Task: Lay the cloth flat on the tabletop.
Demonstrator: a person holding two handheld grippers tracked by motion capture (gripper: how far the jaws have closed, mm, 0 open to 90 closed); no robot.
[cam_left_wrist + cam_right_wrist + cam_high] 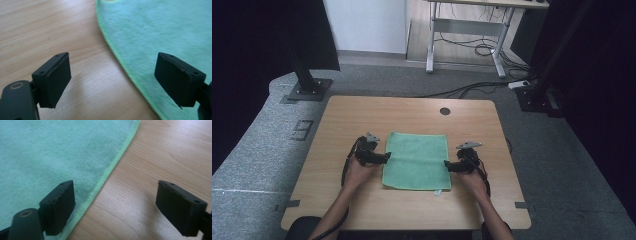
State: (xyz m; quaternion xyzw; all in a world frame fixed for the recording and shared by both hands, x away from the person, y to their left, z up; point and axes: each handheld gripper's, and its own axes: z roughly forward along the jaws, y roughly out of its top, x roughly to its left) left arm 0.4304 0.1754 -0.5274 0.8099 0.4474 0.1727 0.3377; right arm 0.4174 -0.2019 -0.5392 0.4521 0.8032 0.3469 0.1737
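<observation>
My left claw (112, 82) is released, jaws wide, straddling the green cloth's (417, 160) left edge w/ nothing pinched; right claw (115, 207) likewise released astride its right edge. Cloth lies flat mid table (362, 115), btwn both claws

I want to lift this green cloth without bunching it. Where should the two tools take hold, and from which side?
Grip the green cloth at its side hems, each tool from its own side: left tool, right tool. It lies flat on the table, so only the thin stitched edge offers a lip; both tools stand open astride it.
</observation>
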